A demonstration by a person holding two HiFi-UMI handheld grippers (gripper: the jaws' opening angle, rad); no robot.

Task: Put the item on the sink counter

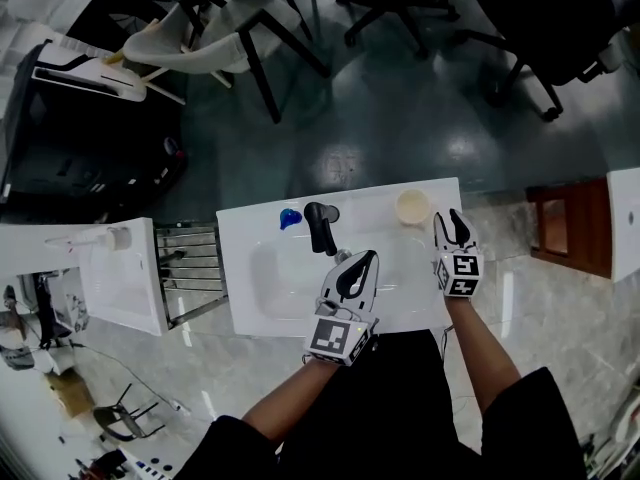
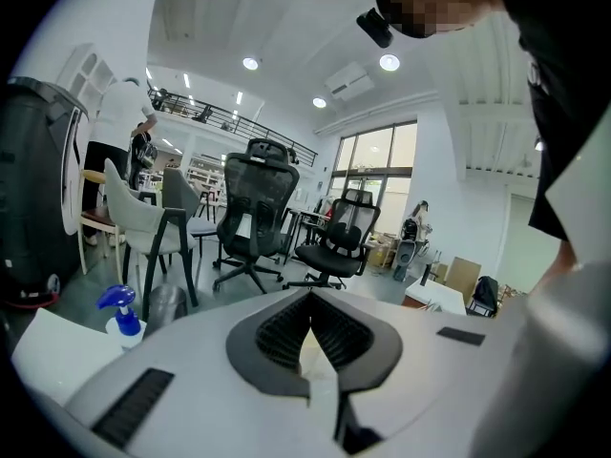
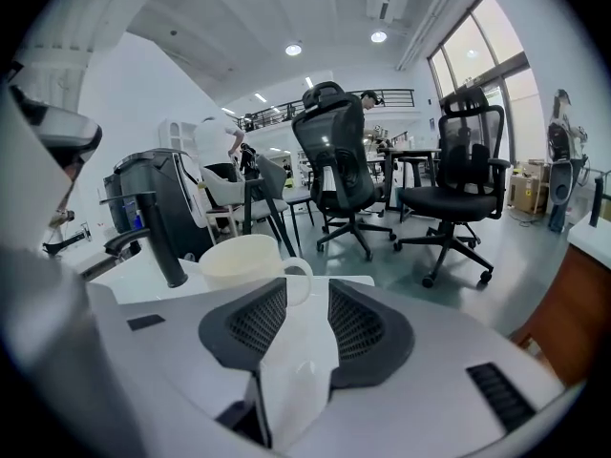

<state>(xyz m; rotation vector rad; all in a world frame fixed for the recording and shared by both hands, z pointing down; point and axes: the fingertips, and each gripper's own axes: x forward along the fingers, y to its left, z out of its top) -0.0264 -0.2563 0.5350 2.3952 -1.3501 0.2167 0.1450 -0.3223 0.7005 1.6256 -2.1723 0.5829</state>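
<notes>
Over at the white bench point(image 1: 405, 290), the job looks all but done. The left gripper point(image 1: 368, 260) hovers mid-bench, jaws pinched together on nothing. At three o'clock the right gripper point(image 1: 452, 218) gapes wide, pads off the handle just ahead. At two o'clock the cream mug point(image 1: 412, 206) stands upright, apparently empty. Only backing away seems left.

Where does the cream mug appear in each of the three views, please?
Head view: the cream mug stands near the far right corner of the white sink counter.
Left gripper view: not in it.
Right gripper view: the mug sits left of centre, just beyond the jaws.
Shared landmark: the black faucet, left of the mug in both of those views.
</notes>
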